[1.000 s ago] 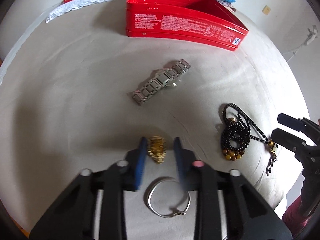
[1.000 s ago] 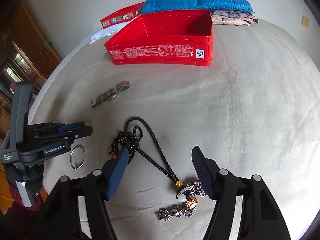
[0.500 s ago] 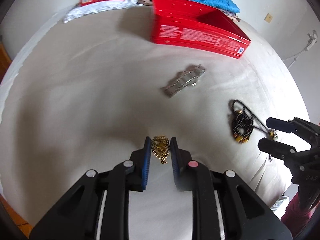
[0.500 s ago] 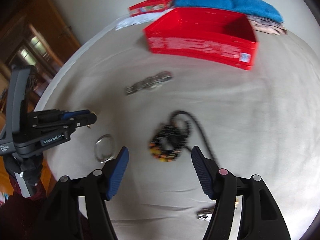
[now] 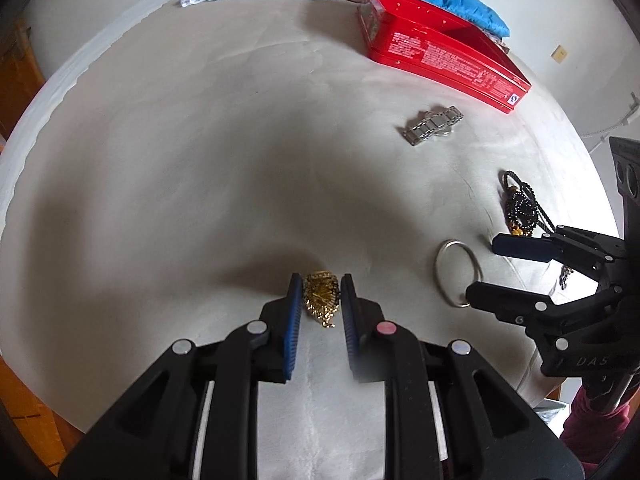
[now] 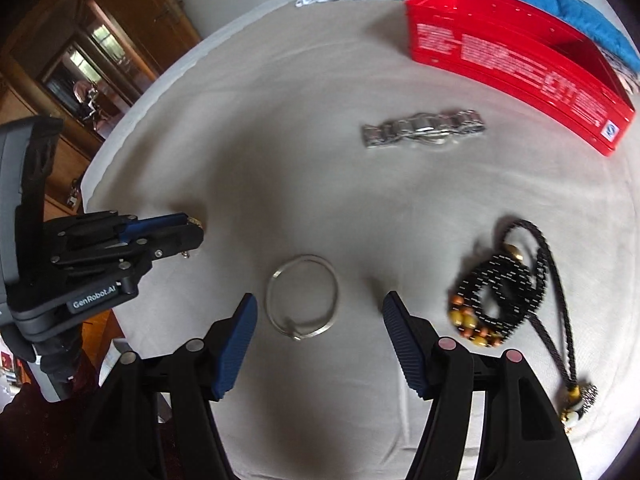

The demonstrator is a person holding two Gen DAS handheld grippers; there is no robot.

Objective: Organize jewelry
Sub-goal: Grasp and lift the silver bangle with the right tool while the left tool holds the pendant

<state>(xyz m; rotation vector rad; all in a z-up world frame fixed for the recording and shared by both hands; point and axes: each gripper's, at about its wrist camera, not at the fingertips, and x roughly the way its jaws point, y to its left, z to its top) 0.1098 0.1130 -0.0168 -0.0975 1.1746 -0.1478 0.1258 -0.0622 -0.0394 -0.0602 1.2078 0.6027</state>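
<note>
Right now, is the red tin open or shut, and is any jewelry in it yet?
Open: the red tin has no lid on and its inner walls show. Its floor is hidden, so whether it holds jewelry cannot be told.

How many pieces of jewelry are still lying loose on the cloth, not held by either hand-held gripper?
3: the silver link bracelet near the red box, the silver bangle ahead of the right hand-held gripper, and the black bead necklace beside it. The box interior isn't fully visible.

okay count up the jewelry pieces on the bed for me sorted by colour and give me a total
Gold: 1, the gold chain piece between the left gripper's pads.
Silver: 2, the silver bangle and the silver link watch band.
Black: 1, the black beaded necklace with its cord and pendant.
Total: 4
</note>
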